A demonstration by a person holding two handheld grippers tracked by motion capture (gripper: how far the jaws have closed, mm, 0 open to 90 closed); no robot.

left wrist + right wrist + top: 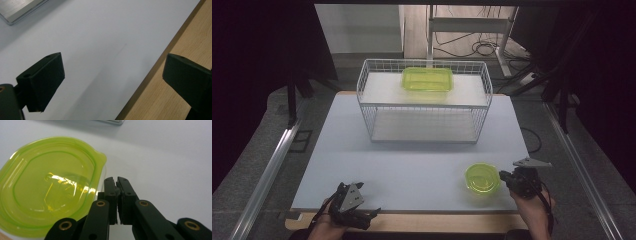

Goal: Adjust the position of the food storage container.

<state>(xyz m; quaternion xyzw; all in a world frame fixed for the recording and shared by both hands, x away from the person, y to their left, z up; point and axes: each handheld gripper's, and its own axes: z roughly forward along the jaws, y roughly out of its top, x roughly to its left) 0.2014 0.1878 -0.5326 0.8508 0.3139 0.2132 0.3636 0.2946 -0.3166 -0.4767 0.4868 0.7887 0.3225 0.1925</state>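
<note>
My right claw (117, 182) is pinched together beside the small green container (50, 187), nudging it; next it needs opening to grab the rim.

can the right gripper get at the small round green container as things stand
Probably yes. The right gripper sits just beside the small round container on bare table, nothing between them. Its jaws are shut, beside the rim, so they'd need to open first.

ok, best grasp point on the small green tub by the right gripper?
Take the small green tub by its lid tab, coming in from the right gripper side. The tab sticks out past the rounded rim there, giving thin flat purchase; the body looks too wide and smooth.
</note>
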